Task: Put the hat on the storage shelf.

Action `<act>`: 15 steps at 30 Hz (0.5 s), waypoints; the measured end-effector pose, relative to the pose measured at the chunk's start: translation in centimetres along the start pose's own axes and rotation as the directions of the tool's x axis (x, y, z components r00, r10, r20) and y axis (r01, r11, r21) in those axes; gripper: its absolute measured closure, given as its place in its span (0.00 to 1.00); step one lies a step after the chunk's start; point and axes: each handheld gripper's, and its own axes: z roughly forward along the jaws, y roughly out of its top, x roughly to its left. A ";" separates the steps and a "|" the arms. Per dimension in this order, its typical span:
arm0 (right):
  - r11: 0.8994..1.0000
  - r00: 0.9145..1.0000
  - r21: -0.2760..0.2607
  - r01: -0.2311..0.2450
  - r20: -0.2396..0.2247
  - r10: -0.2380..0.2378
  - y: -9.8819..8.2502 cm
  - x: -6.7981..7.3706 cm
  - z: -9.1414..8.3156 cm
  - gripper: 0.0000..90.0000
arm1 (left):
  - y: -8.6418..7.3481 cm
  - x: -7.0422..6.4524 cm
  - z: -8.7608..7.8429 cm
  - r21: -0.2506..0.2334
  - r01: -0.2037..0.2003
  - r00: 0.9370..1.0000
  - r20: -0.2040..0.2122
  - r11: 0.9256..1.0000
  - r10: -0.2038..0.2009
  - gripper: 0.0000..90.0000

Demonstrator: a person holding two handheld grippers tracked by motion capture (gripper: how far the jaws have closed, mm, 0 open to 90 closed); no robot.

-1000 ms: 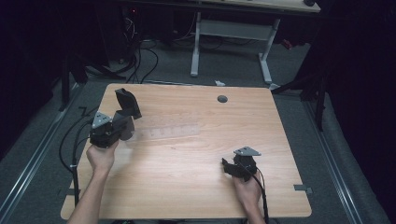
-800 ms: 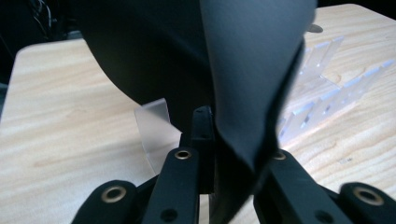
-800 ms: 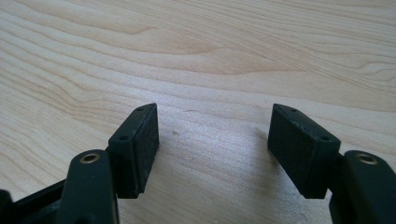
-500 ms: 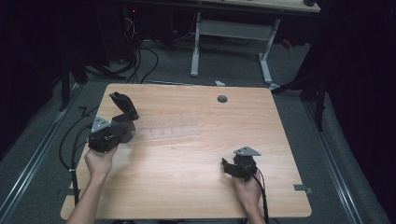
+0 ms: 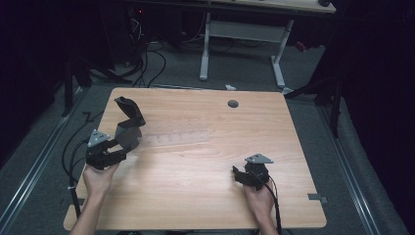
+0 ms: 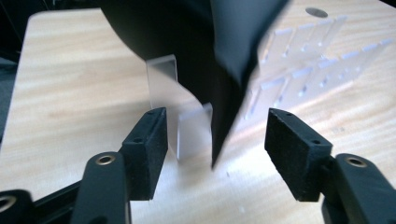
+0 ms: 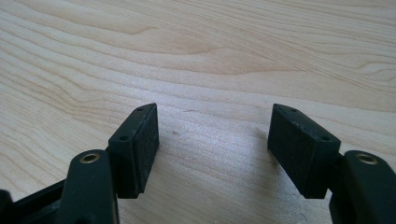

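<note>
A black hinged object (image 5: pixel 129 111) stands near the table's left edge, its lower part (image 6: pixel 233 70) looming close over my left gripper's jaws. My left gripper (image 5: pixel 121 145) (image 6: pixel 215 140) is open, jaws wide apart either side of the object's lower tip and a small clear plastic piece (image 6: pixel 189 128); neither jaw touches them. A clear plastic tray with several slots (image 5: pixel 177 138) (image 6: pixel 308 56) lies flat at the table's middle. My right gripper (image 5: pixel 239 175) (image 7: pixel 215 140) is open low over bare wood at the front right, with nothing between its jaws.
The wooden table (image 5: pixel 205 205) has a round cable hole (image 5: pixel 233 104) at the back centre. Another desk's white legs (image 5: pixel 205 49) and floor cables (image 5: pixel 147 58) lie beyond the far edge. A cable trails off the left edge.
My left gripper has drawn back a little toward the person, away from the black object. The right gripper has not moved.
</note>
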 end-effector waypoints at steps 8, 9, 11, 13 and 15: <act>1.000 1.000 0.000 0.000 0.000 0.000 0.0 0.0 0.0 0.38 | -4.6 0.3 -2.0 0.057 -0.036 0.999 -0.017 0.998 0.037 0.40; 1.000 1.000 0.000 0.000 0.000 0.000 0.0 0.0 0.0 0.38 | -5.2 0.3 -2.1 0.069 -0.039 0.999 -0.016 0.997 0.040 0.40; 1.000 1.000 0.000 0.000 0.000 0.000 0.0 0.0 0.0 0.38 | -6.7 0.3 -2.3 0.089 -0.061 0.998 -0.023 0.994 0.063 0.40; 1.000 1.000 0.000 0.000 0.000 0.000 0.0 0.0 0.0 0.38 | -7.4 0.4 -2.1 0.106 -0.066 0.997 -0.033 0.992 0.070 0.39; 1.000 1.000 0.000 0.000 0.000 0.000 0.0 0.0 0.0 0.38 | -7.9 0.6 -2.0 0.109 -0.075 0.996 -0.040 0.991 0.080 0.39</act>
